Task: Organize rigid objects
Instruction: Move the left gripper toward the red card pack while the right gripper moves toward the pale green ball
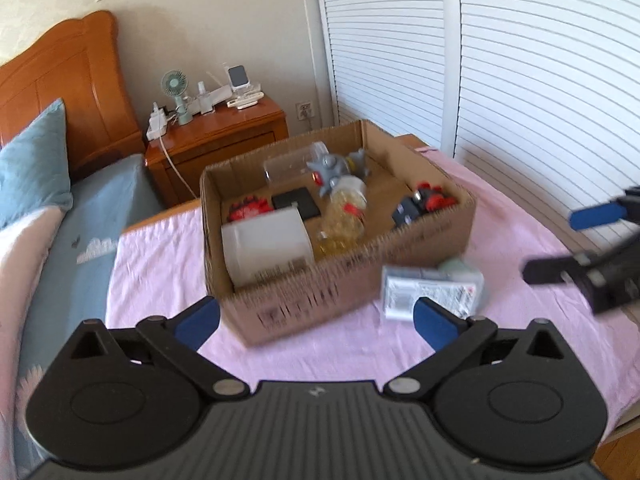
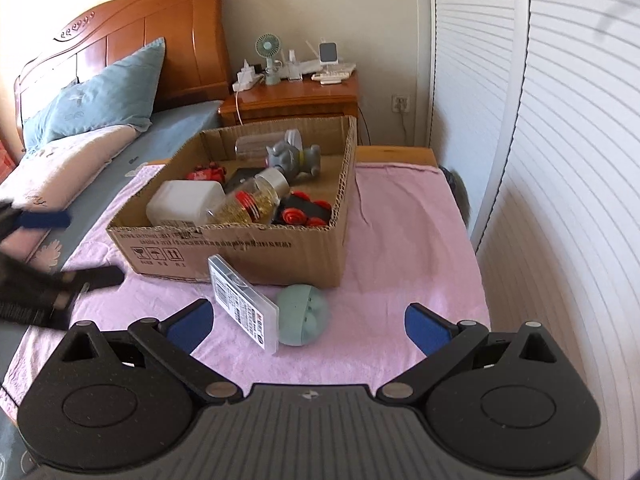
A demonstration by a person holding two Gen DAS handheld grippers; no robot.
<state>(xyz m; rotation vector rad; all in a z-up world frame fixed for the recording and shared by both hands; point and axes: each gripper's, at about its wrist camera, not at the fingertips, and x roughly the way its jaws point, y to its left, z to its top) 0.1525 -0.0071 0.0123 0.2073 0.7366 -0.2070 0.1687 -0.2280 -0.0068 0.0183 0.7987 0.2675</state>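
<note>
Cardboard box [image 2: 240, 248] sits on a pink cloth [image 2: 400, 240] that covers the counter, and it is full of hard things. Inside the box are a white jug [image 2: 184, 202], a clear jar with a red band [image 2: 248, 204], a grey toy [image 2: 294, 158], a clear bottle [image 2: 254, 146] and red and black toy cars [image 2: 306, 210]. Just in front of the box, on the cloth, a clear flat case with a label [image 2: 244, 304] leans on a round green thing [image 2: 304, 314].

Left hand-held gripper [image 1: 316, 318] has its blue fingers [image 1: 198, 320] spread wide, with nothing between them. It touches nothing and hangs in front of the box. Right hand-held gripper [image 2: 310, 324] is spread wide too and holds nothing. It hangs in front of the case and the green thing.

Only the right view shows the green thing well; in the left view the case [image 1: 430, 290] is blurry and hides most of it. The right view also shows the black square thing in the box half hidden, while the left view shows it [image 1: 296, 202] flat on the box floor. Each view shows the other hand-held gripper at its edge.
</note>
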